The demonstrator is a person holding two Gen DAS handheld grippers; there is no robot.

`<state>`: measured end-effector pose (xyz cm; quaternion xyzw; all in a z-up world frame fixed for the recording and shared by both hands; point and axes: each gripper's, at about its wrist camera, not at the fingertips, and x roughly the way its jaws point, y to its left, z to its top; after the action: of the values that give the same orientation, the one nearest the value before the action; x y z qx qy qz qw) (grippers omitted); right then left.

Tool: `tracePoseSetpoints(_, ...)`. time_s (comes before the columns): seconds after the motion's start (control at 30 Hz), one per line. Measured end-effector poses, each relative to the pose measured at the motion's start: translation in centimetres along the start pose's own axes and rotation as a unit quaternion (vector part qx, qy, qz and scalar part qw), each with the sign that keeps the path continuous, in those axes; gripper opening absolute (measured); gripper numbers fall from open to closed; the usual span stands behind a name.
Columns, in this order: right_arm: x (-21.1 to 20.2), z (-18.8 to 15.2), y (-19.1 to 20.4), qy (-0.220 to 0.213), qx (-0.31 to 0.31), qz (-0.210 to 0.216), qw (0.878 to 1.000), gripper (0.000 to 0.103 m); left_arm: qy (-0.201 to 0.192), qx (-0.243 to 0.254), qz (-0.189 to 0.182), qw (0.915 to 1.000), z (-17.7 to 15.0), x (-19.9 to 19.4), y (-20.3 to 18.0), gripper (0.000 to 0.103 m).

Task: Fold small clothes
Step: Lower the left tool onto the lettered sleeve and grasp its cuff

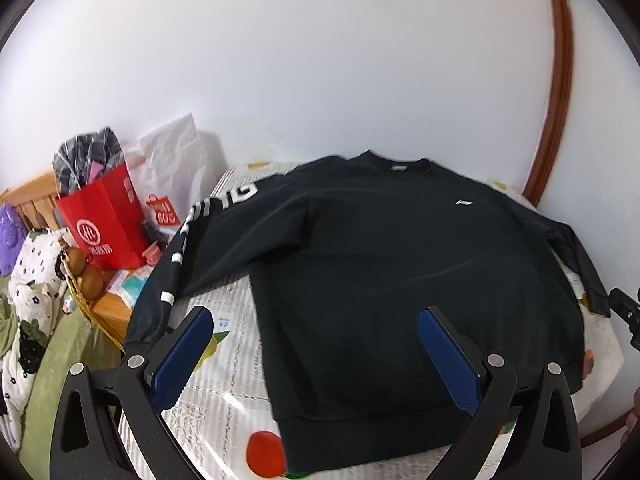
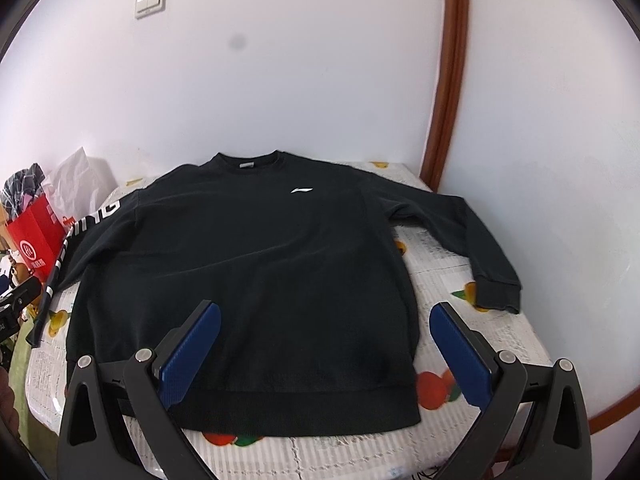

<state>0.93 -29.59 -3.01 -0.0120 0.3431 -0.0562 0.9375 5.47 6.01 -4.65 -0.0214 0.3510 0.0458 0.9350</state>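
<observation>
A black sweatshirt (image 1: 384,264) lies flat and face up on the table, collar toward the wall, both sleeves spread out; it also shows in the right wrist view (image 2: 256,264). Its left sleeve (image 1: 192,240) carries white letters and hangs over the table's left edge. Its right sleeve (image 2: 472,240) lies on the table with the cuff (image 2: 498,292) toward the front. My left gripper (image 1: 316,332) is open and empty above the lower left part of the body. My right gripper (image 2: 326,328) is open and empty above the lower right hem.
The table wears a white cloth with fruit prints (image 2: 460,392) and stands against a white wall. A red paper bag (image 1: 106,224) and a white bag (image 1: 176,164) stand on a wooden cabinet at the left. A bed with green cover (image 1: 60,360) lies lower left. A brown door frame (image 2: 450,80) rises at the right.
</observation>
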Motion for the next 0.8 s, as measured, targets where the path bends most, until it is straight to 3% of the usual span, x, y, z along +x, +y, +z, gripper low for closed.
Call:
tracePoseSetpoints(0.17, 3.9, 0.0, 1.8, 0.03, -0.009, 0.017, 0.999, 0.102, 0.033, -0.027, 0.031, 0.9986, -0.4, 4.1, 4.0, 0.098)
tracePoseSetpoints(0.4, 7.6, 0.0, 4.4, 0.05, -0.014, 0.039, 0.998, 0.101, 0.074, -0.043, 0.104, 0.9909, -2.0, 8.8, 9.5, 0.09)
tracePoseSetpoints(0.6, 10.0, -0.1, 6.5, 0.071, -0.036, 0.032, 0.996, 0.101, 0.105, -0.045, 0.138, 0.9838, -3.2, 12.7, 13.1, 0.082)
tracePoseSetpoints(0.67, 10.7, -0.1, 6.9, 0.076, -0.039, 0.026, 0.996, 0.101, 0.115, -0.051, 0.135, 0.9829, -3.6, 13.4, 13.8, 0.076)
tracePoseSetpoints(0.8, 11.7, -0.1, 7.3, 0.086, -0.041, 0.023, 0.995, 0.101, 0.118, -0.053, 0.123, 0.984, -3.9, 14.3, 14.2, 0.055)
